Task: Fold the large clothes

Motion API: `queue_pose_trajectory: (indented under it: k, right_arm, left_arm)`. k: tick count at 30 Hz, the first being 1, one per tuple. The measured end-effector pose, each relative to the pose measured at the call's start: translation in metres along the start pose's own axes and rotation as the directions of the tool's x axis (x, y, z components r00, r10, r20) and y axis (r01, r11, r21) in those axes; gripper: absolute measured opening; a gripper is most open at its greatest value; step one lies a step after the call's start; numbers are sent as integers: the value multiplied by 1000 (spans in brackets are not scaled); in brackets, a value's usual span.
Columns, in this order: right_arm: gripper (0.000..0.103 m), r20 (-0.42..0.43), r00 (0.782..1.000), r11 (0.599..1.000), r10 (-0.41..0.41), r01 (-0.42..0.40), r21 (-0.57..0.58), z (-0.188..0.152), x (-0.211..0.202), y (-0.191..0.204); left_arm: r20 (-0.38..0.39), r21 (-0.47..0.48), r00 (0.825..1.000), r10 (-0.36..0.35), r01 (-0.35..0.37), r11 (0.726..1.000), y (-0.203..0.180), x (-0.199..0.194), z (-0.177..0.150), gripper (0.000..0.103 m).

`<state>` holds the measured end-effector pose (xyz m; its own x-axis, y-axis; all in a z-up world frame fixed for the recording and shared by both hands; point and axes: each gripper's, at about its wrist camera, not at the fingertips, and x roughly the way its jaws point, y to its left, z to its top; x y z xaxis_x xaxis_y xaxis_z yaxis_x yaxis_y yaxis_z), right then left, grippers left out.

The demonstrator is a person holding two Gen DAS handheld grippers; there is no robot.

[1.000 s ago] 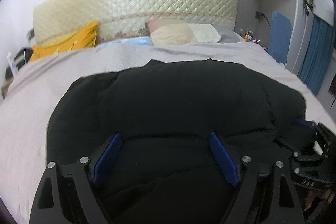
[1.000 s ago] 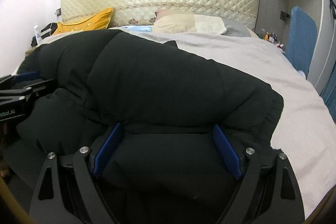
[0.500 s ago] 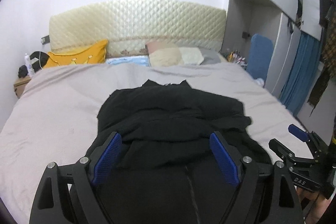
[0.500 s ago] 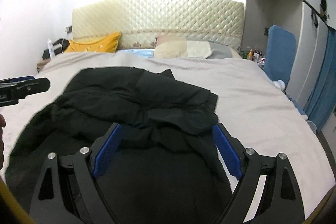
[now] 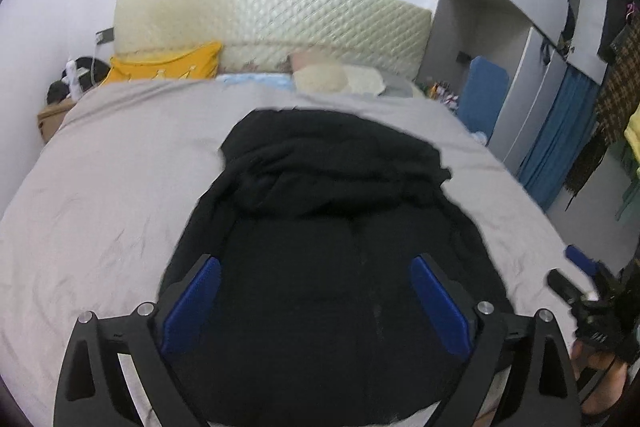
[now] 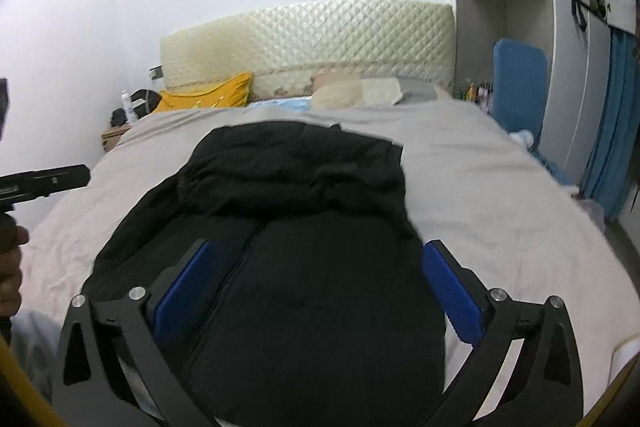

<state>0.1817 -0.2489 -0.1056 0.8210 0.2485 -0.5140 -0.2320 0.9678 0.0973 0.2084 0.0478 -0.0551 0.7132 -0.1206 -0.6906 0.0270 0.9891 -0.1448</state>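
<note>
1. Grey bedding (image 5: pixel 120 187) covered a wide bed with a quilted cream headboard (image 5: pixel 272 23) at twelve o'clock; a yellow pillow (image 5: pixel 168 65) lay at eleven.
2. A black garment (image 5: pixel 332 227) lay spread mid-bed, its far part folded over the near part, a zip line running toward six o'clock.
3. The left gripper (image 5: pixel 316 307) hovered above the garment, jaws opening, blue pads (image 5: pixel 192 307) pressing on nothing.
4. The right gripper (image 6: pixel 316 291) likewise hung over it, jaws opening wide, holding nothing.
5. A blue curtain (image 6: pixel 612 131) hung at three o'clock.
</note>
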Motion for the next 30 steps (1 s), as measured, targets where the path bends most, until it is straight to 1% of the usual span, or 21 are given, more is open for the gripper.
queue_pose_trajectory:
  k: [2,3,5,8,10,13,16,19,21,24,26,29,30]
  right_arm:
    - [103,-14,1000,1000,-2,2,-9,-13,-3,-1]
    - [103,-25,1000,1000,-7,7,-9,-16,-2,-1]
    - [103,-65,998,1000,-12,12,-3,-27,5,-10]
    - [103,-122,992,999,-32,34,20,-37,18,-25]
    - [103,-166,985,996,-34,47,77,-41,28,-44]
    - [103,-189,982,988,-17,46,148,-44,32,-70]
    - [103,-241,970,972,-36,90,217,-48,41,-101]
    - [103,-303,953,944,-7,106,312,-58,55,-125]
    - [103,-335,942,922,-7,135,362,-65,60,-135]
    - [103,-383,923,884,46,141,446,-81,72,-149]
    - [103,-409,910,860,62,159,485,-89,79,-155]
    - [103,-440,894,830,85,180,527,-101,86,-160]
    - [103,-452,886,812,104,187,553,-106,90,-163]
  left_arm:
    - [-34,-16,999,11,-12,1000,18,1,-12,97]
    - [-65,-35,998,16,-18,999,32,3,-19,97]
    - [-103,-61,994,23,-29,998,49,9,-27,97]
    - [-155,-129,987,39,-59,990,84,18,-38,97]
    - [-193,-180,980,40,-76,981,108,24,-45,97]
    - [-223,-213,973,55,-104,971,130,32,-51,97]
    - [-250,-244,967,43,-106,964,145,42,-54,97]
    - [-290,-280,957,14,-99,955,154,55,-57,96]
    - [-312,-294,950,-15,-82,952,156,63,-57,96]
    - [-348,-288,937,-27,-79,954,156,74,-57,96]
    - [-366,-286,930,-47,-64,956,154,79,-57,96]
    - [-388,-274,921,-39,-75,959,155,86,-58,96]
    - [-394,-273,919,-32,-84,958,155,88,-58,96]
